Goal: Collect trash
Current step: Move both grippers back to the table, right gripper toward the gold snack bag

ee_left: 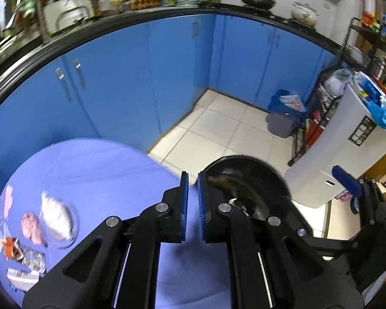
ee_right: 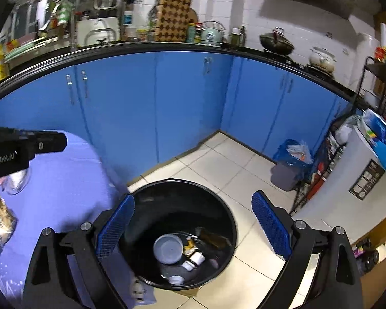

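Trash waits at the left of the table [ee_left: 95, 164], draped in lilac cloth: a white crumpled wrapper [ee_left: 56, 217], a pink one [ee_left: 32, 229], an orange scrap [ee_left: 9, 247] and a flat white packet [ee_left: 22, 279], lying close together. All look light, thin and crackly, likely to slip; each is best pinched at a raised fold or free edge. The left tool [ee_left: 192, 206] hangs over the table's edge with jaws nearly shut and nothing between them. Beside the table on the floor stands the black bin [ee_right: 229, 221], already holding a clear lid [ee_right: 168, 248] and small cups. The right tool [ee_right: 193, 228] hovers above the bin, jaws spread wide, empty.
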`<action>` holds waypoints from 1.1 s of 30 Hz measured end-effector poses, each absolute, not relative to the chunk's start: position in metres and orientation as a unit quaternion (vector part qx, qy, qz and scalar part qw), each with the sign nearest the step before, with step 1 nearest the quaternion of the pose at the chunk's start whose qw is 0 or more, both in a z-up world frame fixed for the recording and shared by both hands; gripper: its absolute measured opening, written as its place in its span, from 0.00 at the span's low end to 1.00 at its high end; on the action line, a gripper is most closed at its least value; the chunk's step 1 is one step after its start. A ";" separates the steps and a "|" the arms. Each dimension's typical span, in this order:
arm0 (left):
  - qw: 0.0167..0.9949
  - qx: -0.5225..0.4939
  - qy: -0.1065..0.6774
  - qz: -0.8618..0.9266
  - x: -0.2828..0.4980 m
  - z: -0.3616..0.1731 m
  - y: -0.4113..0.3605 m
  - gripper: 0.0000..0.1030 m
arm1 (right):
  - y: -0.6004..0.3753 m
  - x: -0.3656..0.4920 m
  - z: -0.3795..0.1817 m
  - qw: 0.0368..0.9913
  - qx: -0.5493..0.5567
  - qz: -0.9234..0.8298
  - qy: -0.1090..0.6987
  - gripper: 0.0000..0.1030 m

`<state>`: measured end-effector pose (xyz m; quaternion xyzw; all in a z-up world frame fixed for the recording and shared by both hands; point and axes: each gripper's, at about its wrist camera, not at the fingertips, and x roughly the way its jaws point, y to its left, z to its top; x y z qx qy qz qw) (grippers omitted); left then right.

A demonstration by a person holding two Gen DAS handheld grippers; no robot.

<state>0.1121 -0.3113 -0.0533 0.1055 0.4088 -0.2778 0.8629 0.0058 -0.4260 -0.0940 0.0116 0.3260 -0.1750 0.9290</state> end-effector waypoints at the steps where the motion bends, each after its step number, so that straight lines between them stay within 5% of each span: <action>1: 0.864 0.101 0.413 -0.270 0.112 -0.056 -0.299 0.09 | -0.421 0.007 -0.094 0.930 0.009 -0.170 0.326 0.88; 13: 0.884 0.072 0.422 -0.188 0.097 -0.068 -0.178 0.14 | -0.321 0.017 -0.091 0.940 -0.046 -0.073 0.331 0.88; 15: 0.882 0.070 0.430 -0.179 0.094 -0.073 -0.161 0.34 | -0.304 0.017 -0.092 0.940 -0.052 -0.057 0.333 0.88; 16: 0.884 0.069 0.430 -0.169 0.090 -0.074 -0.151 0.76 | -0.295 0.019 -0.092 0.940 -0.052 -0.047 0.335 0.88; 17: 0.897 0.066 0.410 -0.151 0.085 -0.071 -0.140 0.93 | -0.288 0.019 -0.093 0.940 -0.053 -0.039 0.336 0.88; 20: 0.931 0.065 0.337 -0.126 0.062 -0.060 -0.114 0.97 | -0.265 0.020 -0.094 0.939 -0.064 -0.020 0.337 0.88; 33: 0.928 0.039 0.362 -0.075 0.055 -0.080 -0.015 0.96 | -0.185 0.030 -0.104 0.924 -0.077 0.068 0.368 0.88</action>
